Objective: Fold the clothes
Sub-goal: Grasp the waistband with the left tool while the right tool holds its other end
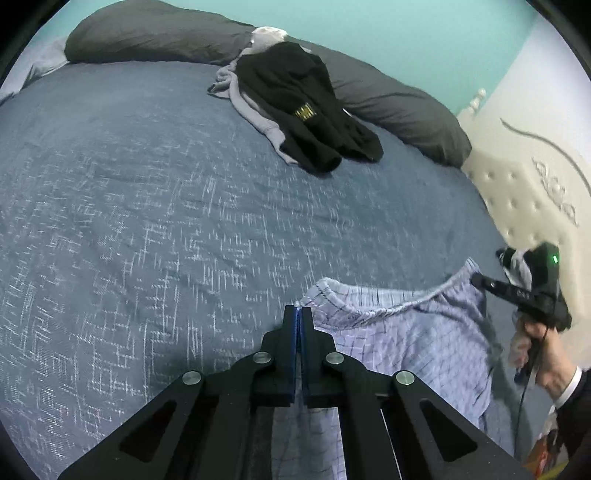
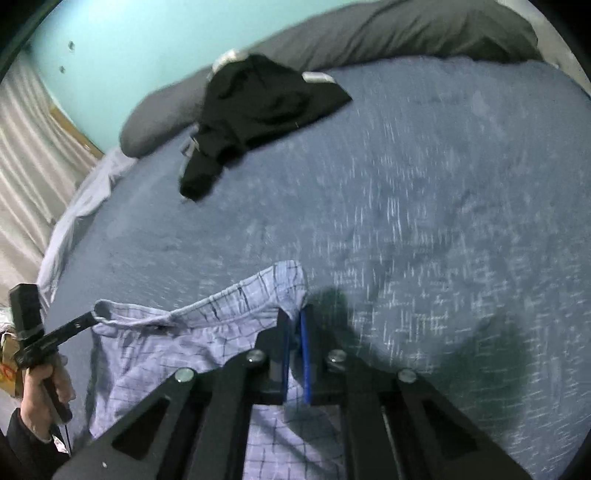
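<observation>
Light-blue checked shorts (image 1: 406, 332) hang stretched by the waistband between my two grippers, above the blue-grey bed cover (image 1: 147, 203). In the left wrist view my left gripper (image 1: 298, 310) is shut, its blue pads pinching the waistband's left corner. Far right in that view, my right gripper (image 1: 474, 278) grips the other corner, held by a hand (image 1: 550, 365). The right wrist view shows my right gripper (image 2: 295, 314) shut on a fold of the shorts (image 2: 177, 343), with cloth between the pads. My left gripper (image 2: 92, 317) holds the far waistband corner there.
A heap of black clothing (image 1: 295, 99) over a grey garment (image 1: 255, 110) lies near the dark grey pillows (image 1: 155, 33) at the bed's head. A white tufted panel (image 1: 517, 184) stands beside the bed. Curtains (image 2: 29, 147) hang at the other side.
</observation>
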A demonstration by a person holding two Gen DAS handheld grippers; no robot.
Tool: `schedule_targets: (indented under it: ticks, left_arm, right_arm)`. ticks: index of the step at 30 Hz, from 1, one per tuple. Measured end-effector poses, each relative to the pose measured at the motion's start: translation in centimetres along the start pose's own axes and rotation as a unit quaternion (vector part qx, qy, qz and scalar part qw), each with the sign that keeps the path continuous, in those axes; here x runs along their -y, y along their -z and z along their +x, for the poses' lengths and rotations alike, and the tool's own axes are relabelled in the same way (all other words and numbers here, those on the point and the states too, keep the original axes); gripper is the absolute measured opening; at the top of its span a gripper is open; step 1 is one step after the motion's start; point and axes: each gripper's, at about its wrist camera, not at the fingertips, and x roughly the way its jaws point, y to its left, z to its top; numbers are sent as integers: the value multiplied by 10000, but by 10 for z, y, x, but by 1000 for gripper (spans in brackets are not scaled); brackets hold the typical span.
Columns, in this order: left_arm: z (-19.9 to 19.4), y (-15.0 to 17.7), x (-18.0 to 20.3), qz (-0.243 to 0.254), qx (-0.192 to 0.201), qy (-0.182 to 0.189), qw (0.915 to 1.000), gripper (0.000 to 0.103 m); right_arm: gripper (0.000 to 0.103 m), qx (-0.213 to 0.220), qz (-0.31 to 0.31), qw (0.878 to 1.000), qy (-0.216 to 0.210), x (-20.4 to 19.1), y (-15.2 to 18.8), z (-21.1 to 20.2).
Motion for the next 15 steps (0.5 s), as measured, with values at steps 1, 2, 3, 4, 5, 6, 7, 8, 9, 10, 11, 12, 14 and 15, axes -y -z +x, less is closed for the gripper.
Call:
schedule_targets:
  ticks: [1,2,3,4,5,6,7,8,9,10,11,12,14,15]
  left_arm:
    - [0,-2,0,-7,6,25,10000,1]
    - [1,-5,0,-28,28,56,10000,1]
    - [2,-8,2,1,45,56,10000,1]
    - [3,-12,3,29,63,57,10000,1]
    - [4,-16,5,46,92,58,9999,1]
    - [5,-20,7,64,120,60,9999,1]
    - [7,-25,10,118,115,59,9998,1]
    - [10,-31,13,193,120,21,9997,1]
    - [14,-36,14,215,101,27,9997,1]
    - [17,-41,14,234,82,34,9997,1]
    - [20,-46,13,207,63,54,9998,1]
    - [23,-51,13,179,43,74,9998,1]
    - [32,-64,13,123,-21,101,9999,1]
    - [38,-68,12,115,-110,122,9998,1]
  right_arm:
    - [5,74,-31,10000,-14,0,-1,-5]
    - [5,148,-66,9999,-17,0,-2,-10]
    - [4,214,-100,9997,-8,-1,-3,-13]
    - [4,272,-127,9995,3,-2,-5,-16]
    - [4,314,-145,9994,17,-2,-7,-17]
    - [4,361,-165,9992,41,-3,-10,-19]
    - [4,403,-183,9990,66,-3,-12,-20]
    - [4,416,-187,9989,82,-4,-14,-20]
    - [4,426,-197,9988,108,-4,-17,-21]
    - [4,433,-207,9988,135,-4,-20,-20]
    - [4,442,-208,9987,160,-3,-23,-20]
    - [4,456,-202,9986,185,-3,-26,-19]
    - [4,470,-175,9985,232,-2,-31,-17]
    - [4,429,-141,9986,271,-1,-34,-13]
